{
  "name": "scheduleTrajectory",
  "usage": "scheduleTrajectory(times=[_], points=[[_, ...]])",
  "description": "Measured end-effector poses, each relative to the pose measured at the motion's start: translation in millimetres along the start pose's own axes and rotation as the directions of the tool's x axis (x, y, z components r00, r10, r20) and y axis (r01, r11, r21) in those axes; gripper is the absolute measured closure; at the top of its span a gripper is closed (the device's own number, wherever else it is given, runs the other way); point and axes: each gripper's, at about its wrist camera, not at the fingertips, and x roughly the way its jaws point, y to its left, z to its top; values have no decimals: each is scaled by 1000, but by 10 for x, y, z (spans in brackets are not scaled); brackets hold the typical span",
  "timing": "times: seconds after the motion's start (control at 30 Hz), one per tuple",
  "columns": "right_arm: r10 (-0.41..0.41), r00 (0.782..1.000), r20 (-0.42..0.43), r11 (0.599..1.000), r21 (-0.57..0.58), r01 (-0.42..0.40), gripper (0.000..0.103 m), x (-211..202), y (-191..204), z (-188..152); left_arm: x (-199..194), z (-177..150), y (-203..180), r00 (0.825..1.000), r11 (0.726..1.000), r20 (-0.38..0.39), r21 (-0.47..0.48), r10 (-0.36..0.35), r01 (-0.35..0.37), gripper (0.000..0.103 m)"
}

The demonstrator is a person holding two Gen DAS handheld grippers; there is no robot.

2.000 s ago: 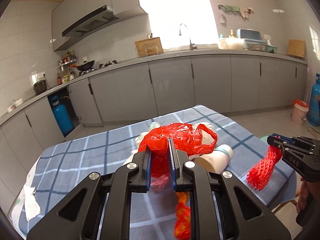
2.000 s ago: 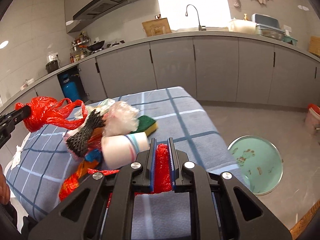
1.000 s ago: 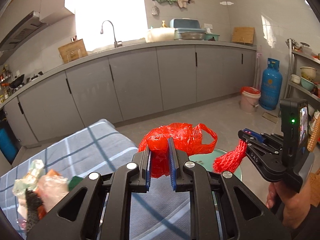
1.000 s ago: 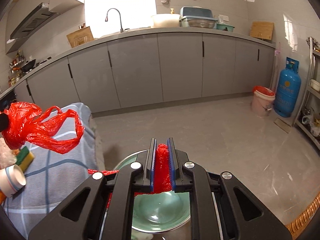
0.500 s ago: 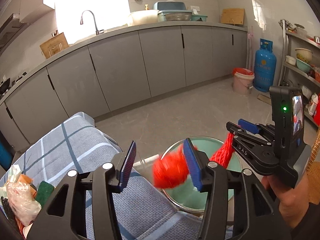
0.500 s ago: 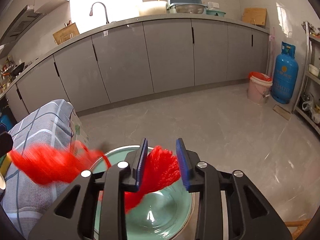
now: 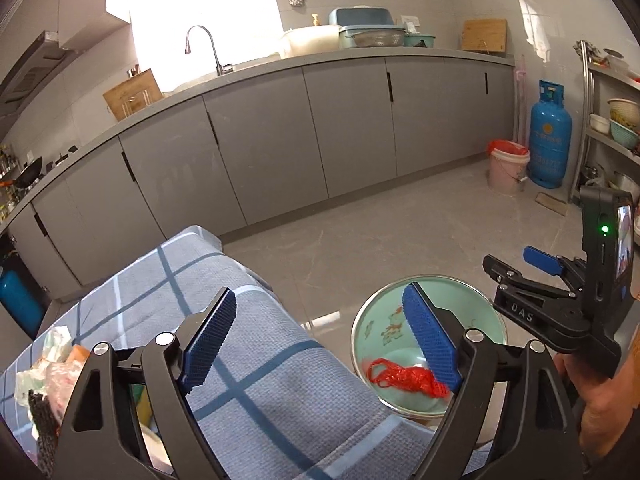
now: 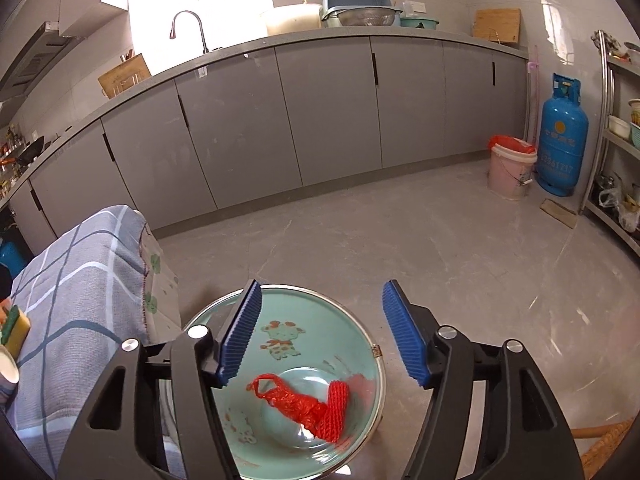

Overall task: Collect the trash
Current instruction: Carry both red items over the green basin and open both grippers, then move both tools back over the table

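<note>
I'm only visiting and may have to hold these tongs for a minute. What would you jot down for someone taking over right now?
Left tongs: open, nothing between them, their jaws have just been opening.
Right tongs: open and empty too, just opened above the green basin.
Things: the red plastic bag and the red foam net lie in the basin on the floor beside the table.
Done: those two pieces are dropped in.
Left: the pile of trash at the table's far end, including a sponge and a cup.
</note>
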Motion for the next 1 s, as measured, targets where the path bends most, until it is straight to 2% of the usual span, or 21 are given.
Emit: scheduleTrajectory(times=[0.4, 0.67, 0.9, 1.0], points=[[72, 997, 12, 996, -51, -72, 33, -497, 499, -68, -483, -97, 257, 997, 998, 18, -6, 70, -70, 16], [145, 989, 15, 985, -100, -143, 28, -869, 976, -209, -899, -336, 600, 990, 991, 30, -26, 135, -134, 13], [217, 976, -26, 963, -160, -219, 27, -1054, 1430, -424, -1148, -539, 953, 973, 972, 19, -50, 230, -228, 13], [239, 970, -37, 953, -182, -242, 26, -1138, 1592, -513, -1274, -660, 1161, 961, 958, 11, -70, 278, -277, 13]])
